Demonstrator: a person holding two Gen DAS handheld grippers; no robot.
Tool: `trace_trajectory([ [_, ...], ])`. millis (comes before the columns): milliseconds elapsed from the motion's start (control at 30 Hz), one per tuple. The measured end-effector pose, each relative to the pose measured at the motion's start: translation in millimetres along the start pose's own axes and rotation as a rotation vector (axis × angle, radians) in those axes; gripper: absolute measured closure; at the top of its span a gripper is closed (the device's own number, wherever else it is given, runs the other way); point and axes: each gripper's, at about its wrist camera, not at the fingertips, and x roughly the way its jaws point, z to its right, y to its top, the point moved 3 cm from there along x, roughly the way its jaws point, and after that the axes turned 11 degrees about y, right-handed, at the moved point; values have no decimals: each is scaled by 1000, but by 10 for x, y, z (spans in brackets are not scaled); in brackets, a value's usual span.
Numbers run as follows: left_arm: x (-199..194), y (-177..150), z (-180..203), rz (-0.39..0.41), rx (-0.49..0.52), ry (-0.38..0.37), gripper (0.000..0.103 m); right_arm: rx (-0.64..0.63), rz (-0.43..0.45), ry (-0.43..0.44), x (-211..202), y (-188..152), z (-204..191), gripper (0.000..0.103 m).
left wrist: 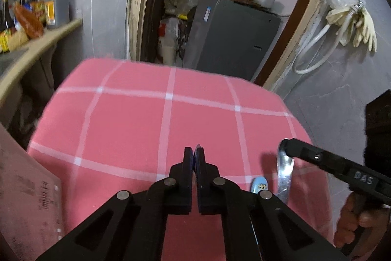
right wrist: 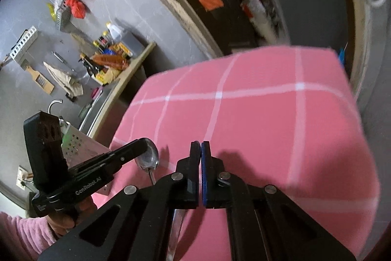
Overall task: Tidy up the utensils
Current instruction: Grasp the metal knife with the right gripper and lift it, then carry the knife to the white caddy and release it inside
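Observation:
My left gripper (left wrist: pixel 194 153) is shut on a metal spoon; its rim edge (left wrist: pixel 198 146) peeks out between the pads. In the right wrist view the same gripper (right wrist: pixel 143 147) holds the spoon (right wrist: pixel 149 158) bowl up, handle hanging down. My right gripper (right wrist: pixel 200 148) is shut on a flat metal utensil (right wrist: pixel 176 226) that hangs below its fingers. The left wrist view shows this gripper (left wrist: pixel 285 147) with the utensil's shiny blade (left wrist: pixel 284 173) hanging from it. A small light-blue patterned utensil end (left wrist: pixel 259 184) shows beside my left fingers. Both grippers hover above the pink checked tablecloth (left wrist: pixel 136 119).
A counter shelf with sauce bottles (left wrist: pixel 36 9) runs along the left. A perforated metal rack (right wrist: pixel 80 144) stands by the sink at the table's left edge. A grey fridge (left wrist: pixel 232 36) stands beyond the far edge, in a doorway. A cardboard box (left wrist: pixel 29 192) is at near left.

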Motion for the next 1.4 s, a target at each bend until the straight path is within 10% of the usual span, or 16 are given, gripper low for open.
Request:
trace_trajectory([
  [867, -1906, 612, -116, 417, 60, 62, 100, -300, 446, -145, -1657, 467, -1651, 101],
  [1400, -2894, 994, -1311, 603, 45, 245, 100, -477, 527, 27, -1164, 676, -3207, 101],
])
